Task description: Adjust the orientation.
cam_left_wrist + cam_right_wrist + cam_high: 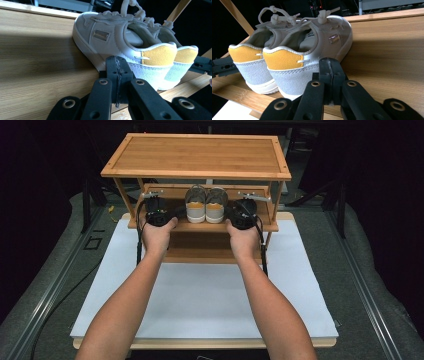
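Rack: we see a three-tier bamboo shoe rack (197,155) standing at the 12 o'clock end of the white tabletop (210,295); its open front faces us, which lets both tools reach in level with the middle shelf.
Middle shelf: the bamboo slat shelf (37,62) carries the only contents we can make out, one pair of shoes at its centre.
Shoes: a pair of pale grey suede sneakers with yellow heel tabs and white soles (206,205) sits side by side, heels toward us at 6 o'clock, toes toward 12.
Left gripper: the black two-jaw left gripper (117,75) lies at 9 o'clock of the pair, jaws pressed together on nothing, tip just beside the near shoe's heel sole.
Right gripper: the black two-jaw right gripper (330,75) mirrors it at 3 o'clock, jaws likewise together and empty.
Purpose: we judge that the closed tips flank the pair to nudge or square it.
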`<state>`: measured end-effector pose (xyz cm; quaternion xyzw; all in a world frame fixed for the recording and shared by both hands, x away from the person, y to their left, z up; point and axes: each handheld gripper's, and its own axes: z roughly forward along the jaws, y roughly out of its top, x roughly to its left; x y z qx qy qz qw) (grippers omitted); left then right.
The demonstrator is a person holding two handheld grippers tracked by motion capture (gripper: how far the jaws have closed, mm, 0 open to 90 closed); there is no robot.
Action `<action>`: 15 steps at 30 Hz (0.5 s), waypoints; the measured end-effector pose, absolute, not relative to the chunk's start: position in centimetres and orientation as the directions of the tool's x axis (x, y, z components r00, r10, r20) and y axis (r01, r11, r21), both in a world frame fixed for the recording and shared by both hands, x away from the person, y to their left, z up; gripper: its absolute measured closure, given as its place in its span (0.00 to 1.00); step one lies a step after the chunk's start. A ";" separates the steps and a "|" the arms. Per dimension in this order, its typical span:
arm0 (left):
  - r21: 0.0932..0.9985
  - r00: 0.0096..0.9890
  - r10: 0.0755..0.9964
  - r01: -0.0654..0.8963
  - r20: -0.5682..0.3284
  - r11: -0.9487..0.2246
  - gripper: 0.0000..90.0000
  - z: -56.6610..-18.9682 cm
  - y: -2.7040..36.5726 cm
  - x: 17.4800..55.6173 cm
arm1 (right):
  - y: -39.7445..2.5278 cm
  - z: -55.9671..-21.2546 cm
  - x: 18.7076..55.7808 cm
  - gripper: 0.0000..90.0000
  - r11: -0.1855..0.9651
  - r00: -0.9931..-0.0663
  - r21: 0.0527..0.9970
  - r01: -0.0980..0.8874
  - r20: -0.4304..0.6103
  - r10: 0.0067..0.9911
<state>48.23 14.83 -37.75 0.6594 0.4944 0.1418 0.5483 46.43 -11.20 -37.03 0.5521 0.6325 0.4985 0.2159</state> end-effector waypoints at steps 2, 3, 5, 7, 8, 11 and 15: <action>0.863 0.472 0.807 0.496 -0.356 0.090 1.00 -37.8 14.9 48.2 | -11.2 -37.0 46.5 1.00 -0.108 -0.297 0.868 0.484 0.280 0.913; 0.863 0.474 0.806 0.497 -0.354 0.087 1.00 -37.8 14.9 48.2 | -11.2 -37.0 46.5 1.00 -0.106 -0.301 0.868 0.486 0.280 0.911; 0.863 0.475 0.804 0.497 -0.358 0.091 1.00 -37.8 14.9 48.2 | -11.1 -37.0 46.5 1.00 -0.100 -0.294 0.872 0.480 0.268 0.917; 0.864 0.472 0.807 0.495 -0.355 0.091 1.00 -37.8 14.9 48.2 | -11.1 -37.0 46.4 1.00 -0.101 -0.294 0.871 0.481 0.268 0.917; 0.864 0.472 0.807 0.495 -0.355 0.090 1.00 -37.8 14.9 48.2 | -11.1 -37.0 46.4 1.00 -0.102 -0.292 0.871 0.480 0.269 0.918; 0.862 0.473 0.805 0.498 -0.358 0.091 1.00 -37.8 14.9 48.2 | -11.0 -37.0 46.4 1.00 -0.103 -0.289 0.871 0.481 0.269 0.919; 0.860 0.471 0.803 0.500 -0.365 0.097 1.00 -37.8 14.9 48.2 | -11.0 -37.0 46.4 1.00 -0.104 -0.289 0.874 0.475 0.267 0.919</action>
